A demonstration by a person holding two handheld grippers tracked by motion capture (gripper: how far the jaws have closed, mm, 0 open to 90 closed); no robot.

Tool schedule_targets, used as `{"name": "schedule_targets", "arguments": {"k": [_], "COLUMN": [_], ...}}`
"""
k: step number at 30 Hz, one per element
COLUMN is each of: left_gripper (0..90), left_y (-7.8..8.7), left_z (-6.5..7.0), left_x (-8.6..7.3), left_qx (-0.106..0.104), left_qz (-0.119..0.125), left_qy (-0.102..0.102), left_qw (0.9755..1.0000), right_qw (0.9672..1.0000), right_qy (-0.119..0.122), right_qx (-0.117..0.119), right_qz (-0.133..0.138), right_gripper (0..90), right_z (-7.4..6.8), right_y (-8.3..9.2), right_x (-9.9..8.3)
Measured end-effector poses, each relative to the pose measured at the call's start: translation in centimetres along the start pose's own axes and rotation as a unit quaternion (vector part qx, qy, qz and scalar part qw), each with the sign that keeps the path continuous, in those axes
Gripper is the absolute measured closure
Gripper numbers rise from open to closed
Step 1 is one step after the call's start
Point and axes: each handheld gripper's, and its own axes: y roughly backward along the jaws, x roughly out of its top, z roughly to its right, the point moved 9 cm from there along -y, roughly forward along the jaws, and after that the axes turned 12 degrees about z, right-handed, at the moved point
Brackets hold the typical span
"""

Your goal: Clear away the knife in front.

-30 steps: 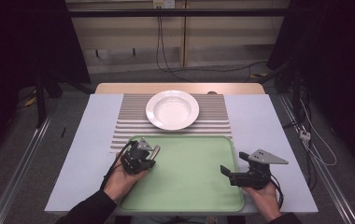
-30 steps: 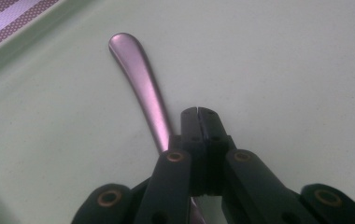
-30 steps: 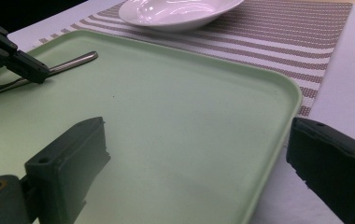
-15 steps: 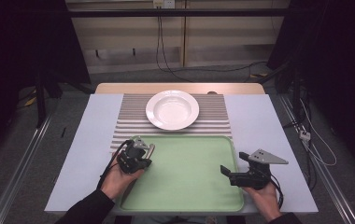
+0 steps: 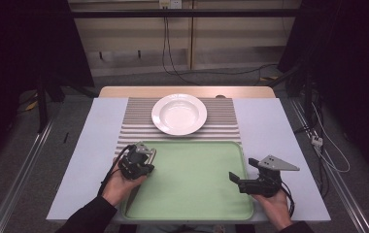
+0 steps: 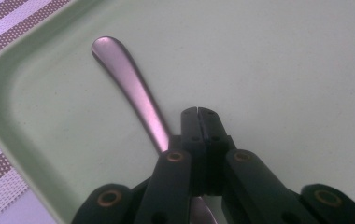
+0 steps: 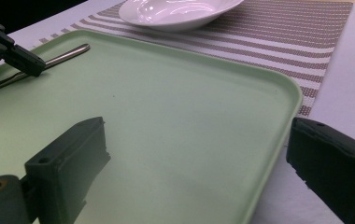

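Observation:
A metal utensil handle point(image 6: 129, 79) lies on the green tray point(image 5: 192, 187) near its far left corner; its other end is hidden under my left gripper. The left gripper point(image 5: 142, 154) hovers over the tray's left side with its jaws pressed together point(image 6: 197, 112), and the handle runs just left of and beneath them. In the right gripper view the same handle point(image 7: 66, 53) passes under that jaw tip. My right gripper point(image 5: 242, 170) stands open at the tray's right edge, nothing between its fingers point(image 7: 196, 128). A white plate point(image 5: 179, 114) sits empty beyond the tray.
The plate rests on a striped placemat point(image 5: 134, 121) that reaches under the tray's far edge. A pale tabletop point(image 5: 270, 131) surrounds both. Cables trail across the floor point(image 5: 328, 155) to the right.
My left gripper has edged slightly left over the tray's left side. The right gripper has stayed where it was.

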Motion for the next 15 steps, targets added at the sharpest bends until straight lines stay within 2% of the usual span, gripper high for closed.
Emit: {"name": "schedule_targets", "arguments": {"k": [15], "left_gripper": [90.0], "left_y": [0.50], "left_z": [-1.06], "left_x": [-0.43], "left_qx": [0.003], "left_qz": [-0.007], "left_qy": [0.009], "left_qw": [0.9999], "right_qw": [1.0000], "right_qy": [0.000], "right_qx": [0.000], "right_qz": [0.000], "right_gripper": [5.3], "right_z": [-0.01], "right_y": [-0.01], "right_x": [0.00]}}
